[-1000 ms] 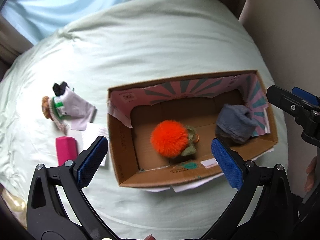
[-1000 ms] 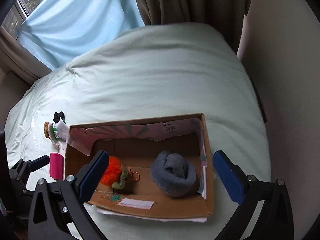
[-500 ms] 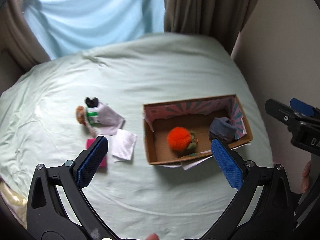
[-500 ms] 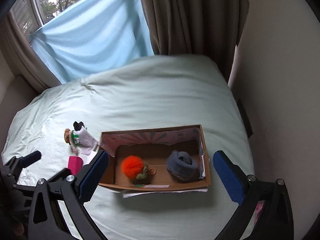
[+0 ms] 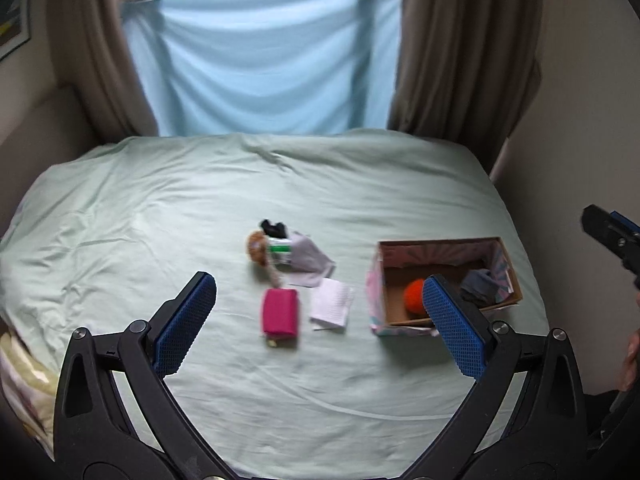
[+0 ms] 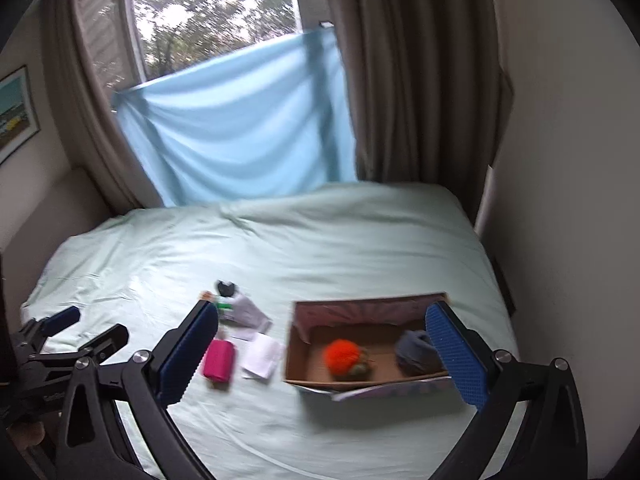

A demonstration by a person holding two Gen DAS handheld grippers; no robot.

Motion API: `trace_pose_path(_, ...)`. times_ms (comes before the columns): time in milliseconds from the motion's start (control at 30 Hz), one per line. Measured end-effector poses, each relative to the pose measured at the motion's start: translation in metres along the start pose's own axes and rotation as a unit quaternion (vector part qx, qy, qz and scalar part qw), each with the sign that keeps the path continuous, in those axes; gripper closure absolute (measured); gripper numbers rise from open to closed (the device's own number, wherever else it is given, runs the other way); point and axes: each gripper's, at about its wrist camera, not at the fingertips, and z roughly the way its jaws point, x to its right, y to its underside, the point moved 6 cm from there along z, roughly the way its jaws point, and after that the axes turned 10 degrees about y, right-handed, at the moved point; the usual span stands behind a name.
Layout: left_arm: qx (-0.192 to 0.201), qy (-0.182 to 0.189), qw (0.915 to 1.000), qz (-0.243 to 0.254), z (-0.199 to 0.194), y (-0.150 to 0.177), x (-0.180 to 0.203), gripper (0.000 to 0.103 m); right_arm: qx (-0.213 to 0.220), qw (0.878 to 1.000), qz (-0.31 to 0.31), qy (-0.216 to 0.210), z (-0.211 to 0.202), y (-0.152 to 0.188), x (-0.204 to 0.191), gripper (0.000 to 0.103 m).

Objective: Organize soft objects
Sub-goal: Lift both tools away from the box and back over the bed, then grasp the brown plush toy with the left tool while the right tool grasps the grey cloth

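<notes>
Left wrist view: the left gripper (image 5: 320, 320) hangs above the bed (image 5: 200, 208), its two blue fingers spread wide with nothing between them. Just beyond them lie one pink pouch (image 5: 280, 313) and one white folded cloth (image 5: 331, 307). Further on sits a small pile (image 5: 289, 249), blurred; a black piece, a brown round thing and a grey cloth can be told apart, little else. To the right stands one cardboard box (image 5: 376, 300), and the right finger hides part of the orange pompom (image 5: 413, 295) inside; a grey sock (image 5: 479, 289) lies beside it. From the right wrist, the right gripper (image 6: 322, 354) is equally wide apart and empty, the box straight ahead. Far back: a blue sheet (image 5: 260, 68) between two curtains (image 5: 460, 48).
</notes>
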Motion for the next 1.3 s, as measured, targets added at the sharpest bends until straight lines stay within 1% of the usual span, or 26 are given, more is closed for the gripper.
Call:
trace_pose_path(100,0.006,0.002,0.9999,-0.015,-0.012,0.003,-0.035,0.000,0.017,1.000,-0.014,-0.008,-0.010,-0.003,-0.034,0.000)
trace_pose_path(200,0.004,0.007,0.9996,-0.027,-0.017,0.002,-0.072,0.000,0.020,1.000,-0.019,-0.015,-0.013,-0.002,-0.066,0.000)
trace_pose_path(400,0.005,0.017,0.9996,-0.023,-0.013,-0.008,-0.128,0.000,0.021,0.999,-0.019,-0.017,-0.004,-0.003,-0.125,0.000)
trace_pose_path(533,-0.003,0.038,0.9991,-0.022,0.001,-0.016,-0.163,0.000,0.022,1.000,-0.013,-0.010,0.008,-0.003,-0.153,0.000)
trace_pose_path(667,-0.020,0.062,0.9977,-0.021,0.032,-0.025,-0.192,0.000,0.016,1.000,-0.002,0.001,0.030,0.000,-0.178,0.000)
trace_pose_path(700,-0.023,0.066,0.9974,-0.018,0.041,-0.028,-0.197,0.000,0.011,1.000,-0.001,0.006,0.042,0.003,-0.184,0.000)
trace_pose_path(833,-0.042,0.093,0.9947,-0.010,0.089,-0.033,-0.217,0.000,-0.004,1.000,0.001,0.015,0.076,0.015,-0.200,0.000)
trace_pose_path(1033,-0.063,0.122,0.9905,0.001,0.160,-0.032,-0.232,0.001,-0.031,0.999,0.007,0.027,0.138,0.036,-0.211,0.000)
trace_pose_path(1133,-0.087,0.141,0.9861,-0.007,0.203,-0.026,-0.238,0.001,-0.042,0.999,-0.001,0.029,0.175,0.048,-0.216,0.000)
trace_pose_path(1300,-0.114,0.160,0.9804,-0.015,0.266,-0.013,-0.241,0.002,-0.073,0.997,-0.019,0.023,0.244,0.072,-0.219,0.000)
